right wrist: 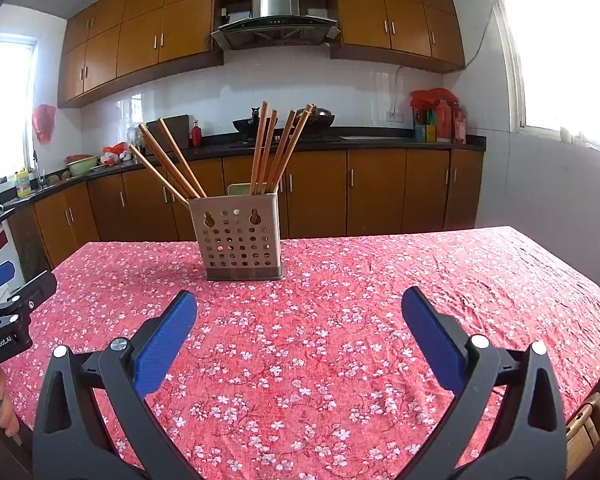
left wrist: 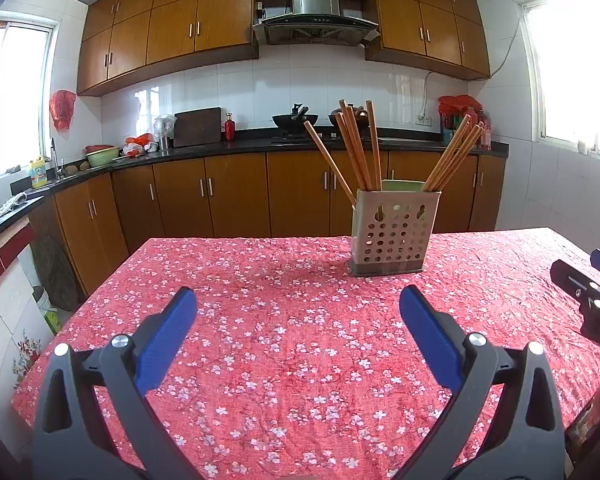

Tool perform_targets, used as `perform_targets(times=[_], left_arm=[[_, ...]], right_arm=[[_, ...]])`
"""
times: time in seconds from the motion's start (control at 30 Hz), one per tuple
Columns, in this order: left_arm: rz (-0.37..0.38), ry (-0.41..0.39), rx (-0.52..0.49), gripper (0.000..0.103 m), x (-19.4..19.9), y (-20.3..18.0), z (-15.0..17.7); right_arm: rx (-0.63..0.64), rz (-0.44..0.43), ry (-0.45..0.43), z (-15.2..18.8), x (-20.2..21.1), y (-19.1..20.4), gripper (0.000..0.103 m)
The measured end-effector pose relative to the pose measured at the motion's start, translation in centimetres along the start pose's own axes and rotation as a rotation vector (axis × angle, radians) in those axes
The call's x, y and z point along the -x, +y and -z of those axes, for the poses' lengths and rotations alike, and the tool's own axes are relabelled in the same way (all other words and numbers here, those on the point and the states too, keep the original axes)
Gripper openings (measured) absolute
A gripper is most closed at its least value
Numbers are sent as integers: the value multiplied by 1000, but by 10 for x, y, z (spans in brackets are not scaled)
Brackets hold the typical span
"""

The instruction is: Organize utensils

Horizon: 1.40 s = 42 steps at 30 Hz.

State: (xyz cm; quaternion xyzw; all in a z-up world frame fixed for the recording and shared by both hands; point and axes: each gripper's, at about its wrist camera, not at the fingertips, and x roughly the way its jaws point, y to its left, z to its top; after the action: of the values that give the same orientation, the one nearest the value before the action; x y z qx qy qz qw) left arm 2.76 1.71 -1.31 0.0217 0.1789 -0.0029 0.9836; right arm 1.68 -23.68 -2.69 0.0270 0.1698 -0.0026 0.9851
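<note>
While both grippers hover above the red floral tablecloth (left wrist: 300,360), left gripper (left wrist: 298,306) and right gripper (right wrist: 299,307) have fingers spread apart, nothing between them. Perforated beige holder (left wrist: 394,234) stands upright at the far side of the table, wooden chopsticks (left wrist: 360,148) leaning inside.

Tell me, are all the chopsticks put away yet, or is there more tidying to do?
It looks finished, or nearly. All the visible chopsticks stand in the holder, in two bunches leaning apart. Nothing is in hand: the left gripper and right gripper are both open and empty above the tablecloth. No loose utensil shows on it. All that might be left is straightening the bunches.
</note>
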Motion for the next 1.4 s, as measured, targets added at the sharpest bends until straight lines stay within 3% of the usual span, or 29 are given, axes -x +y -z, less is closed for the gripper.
perform_targets(times=[1.4], left_arm=[[8,8,1,99,-2,-7,-2]], right_arm=[[-20,2,11,-1,-3,-4,101]])
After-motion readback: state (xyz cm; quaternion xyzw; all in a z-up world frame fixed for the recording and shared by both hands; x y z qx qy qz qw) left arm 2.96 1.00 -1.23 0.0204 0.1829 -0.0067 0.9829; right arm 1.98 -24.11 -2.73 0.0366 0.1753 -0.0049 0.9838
